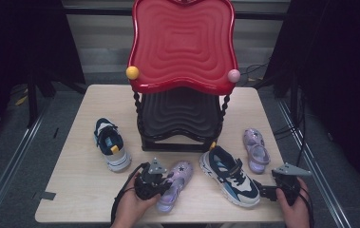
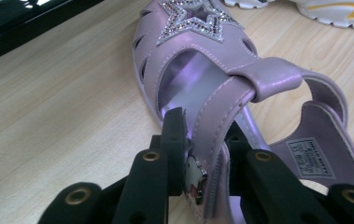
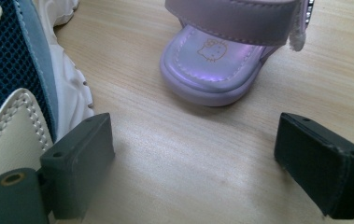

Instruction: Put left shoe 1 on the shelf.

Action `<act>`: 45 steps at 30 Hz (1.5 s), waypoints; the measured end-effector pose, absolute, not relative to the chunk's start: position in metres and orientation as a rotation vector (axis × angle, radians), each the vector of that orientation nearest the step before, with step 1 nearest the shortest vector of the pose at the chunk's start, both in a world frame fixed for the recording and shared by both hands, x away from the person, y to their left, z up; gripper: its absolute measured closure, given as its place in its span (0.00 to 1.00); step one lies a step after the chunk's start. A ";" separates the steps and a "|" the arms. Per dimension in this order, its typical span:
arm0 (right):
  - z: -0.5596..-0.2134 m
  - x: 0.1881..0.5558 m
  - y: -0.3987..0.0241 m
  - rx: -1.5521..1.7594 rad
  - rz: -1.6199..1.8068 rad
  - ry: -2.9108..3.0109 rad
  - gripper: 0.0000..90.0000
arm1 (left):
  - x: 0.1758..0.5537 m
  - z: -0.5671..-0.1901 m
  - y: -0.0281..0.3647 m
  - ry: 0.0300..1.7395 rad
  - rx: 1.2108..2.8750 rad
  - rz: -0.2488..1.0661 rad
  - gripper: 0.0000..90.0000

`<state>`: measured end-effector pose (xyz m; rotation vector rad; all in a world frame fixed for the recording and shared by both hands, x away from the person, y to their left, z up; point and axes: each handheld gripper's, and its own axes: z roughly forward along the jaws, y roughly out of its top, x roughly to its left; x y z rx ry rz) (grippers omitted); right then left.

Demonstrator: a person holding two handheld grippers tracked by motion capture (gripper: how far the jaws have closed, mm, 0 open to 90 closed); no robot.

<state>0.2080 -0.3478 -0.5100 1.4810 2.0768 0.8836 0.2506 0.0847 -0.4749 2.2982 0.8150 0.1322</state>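
A: Well, start with the purple sandal (image 2: 240,88). Where is it?

B: On the tabletop (image 1: 82,185), just in front of the red and black stand (image 1: 182,71), toward the near edge. The left hand-held gripper (image 2: 202,154) is clamped on its side strap; the left gripper view shows the strap pinched tight between the black jaws, beside a small metal buckle.

A: Any writing on it?

B: A white sewn label (image 2: 309,157) sits inside the heel, but the print is too small to read. The toe carries a glittery star (image 2: 193,18). The high view gives neither detail; there the sandal is partly covered by the gripper and the left hand (image 1: 132,204).

A: And the other sandal?

B: The second purple sandal (image 3: 221,60) lies to the right of the stand's front. The right gripper view shows a cartoon cat face stamped on its insole; from above that mark cannot be made out.

A: The right hand-held gripper (image 3: 193,172)?

B: Jaws spread wide over bare wood, holding nothing, with the navy and cream sneaker (image 1: 230,175) just beside one jaw. That sneaker lies in front of the stand's right corner.

A: Anything else?

B: The high view adds the matching sneaker (image 1: 111,145) left of the stand, and a yellow knob (image 1: 132,72) and a pink knob (image 1: 233,75) on the red tray's corners.
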 end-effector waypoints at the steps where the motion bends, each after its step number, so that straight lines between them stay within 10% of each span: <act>1: -0.510 0.208 -0.348 1.481 0.883 2.077 0.12 | 0.250 -0.475 0.085 0.808 2.286 0.155 0.87; 45: -0.510 0.208 -0.348 1.481 0.883 2.077 0.12 | 0.243 -0.414 0.107 0.752 2.078 0.337 0.91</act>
